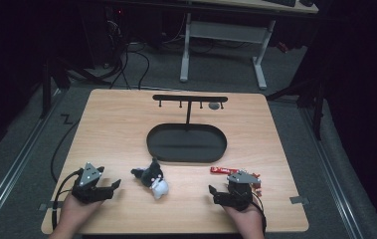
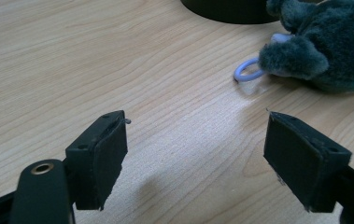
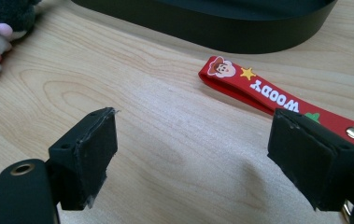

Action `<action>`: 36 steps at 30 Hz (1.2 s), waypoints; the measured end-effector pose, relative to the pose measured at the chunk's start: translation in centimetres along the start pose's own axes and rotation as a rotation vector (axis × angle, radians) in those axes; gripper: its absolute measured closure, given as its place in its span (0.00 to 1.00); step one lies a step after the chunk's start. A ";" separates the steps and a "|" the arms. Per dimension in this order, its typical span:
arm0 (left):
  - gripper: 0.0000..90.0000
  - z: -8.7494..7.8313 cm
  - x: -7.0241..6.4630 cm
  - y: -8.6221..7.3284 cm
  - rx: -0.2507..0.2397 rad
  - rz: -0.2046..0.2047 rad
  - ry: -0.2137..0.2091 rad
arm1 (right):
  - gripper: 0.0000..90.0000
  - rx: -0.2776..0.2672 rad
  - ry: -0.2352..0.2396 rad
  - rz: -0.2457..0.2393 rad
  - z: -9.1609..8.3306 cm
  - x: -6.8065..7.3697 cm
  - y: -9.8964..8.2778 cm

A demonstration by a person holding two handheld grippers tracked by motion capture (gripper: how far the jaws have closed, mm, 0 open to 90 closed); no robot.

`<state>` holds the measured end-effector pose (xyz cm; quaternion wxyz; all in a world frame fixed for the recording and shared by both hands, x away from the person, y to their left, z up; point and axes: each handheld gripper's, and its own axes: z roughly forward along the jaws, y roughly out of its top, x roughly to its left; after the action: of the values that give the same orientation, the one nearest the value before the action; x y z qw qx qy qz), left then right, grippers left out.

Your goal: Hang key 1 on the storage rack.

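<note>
While both grippers rest wide open and empty at the bottom of the high view, left gripper [image 1: 110, 188] lower left and right gripper [image 1: 215, 193] lower right, a red strap [image 3: 277, 96] reading "WOODY" lies beside the right one. A plush toy [image 1: 153, 179] sits between them.

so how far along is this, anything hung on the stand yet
Nothing looks done: the hooks on the black stand carry no keychain. Nothing is in hand either; the left gripper and right gripper are both open over bare wood. The plush toy with its lilac ring and the red Woody strap still lie on the table, presumably both left to hang.
</note>
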<state>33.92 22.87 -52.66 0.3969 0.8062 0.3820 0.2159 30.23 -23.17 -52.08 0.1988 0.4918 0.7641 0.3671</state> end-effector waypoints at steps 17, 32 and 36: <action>0.25 0.2 -0.6 -0.1 0.022 0.026 -0.003 | 0.16 0.108 0.023 -0.060 0.1 1.7 0.4; 0.25 0.1 -1.5 0.3 0.015 0.096 -0.028 | 0.16 0.224 0.050 -0.011 0.2 0.9 1.8; 0.25 0.1 -1.5 0.5 0.007 0.107 -0.041 | 0.16 0.272 0.027 -0.008 0.0 1.0 2.3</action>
<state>33.25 21.43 -52.40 0.3897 0.8311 0.3306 0.2191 31.21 -21.70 -50.27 0.1212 0.5062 0.8114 0.2658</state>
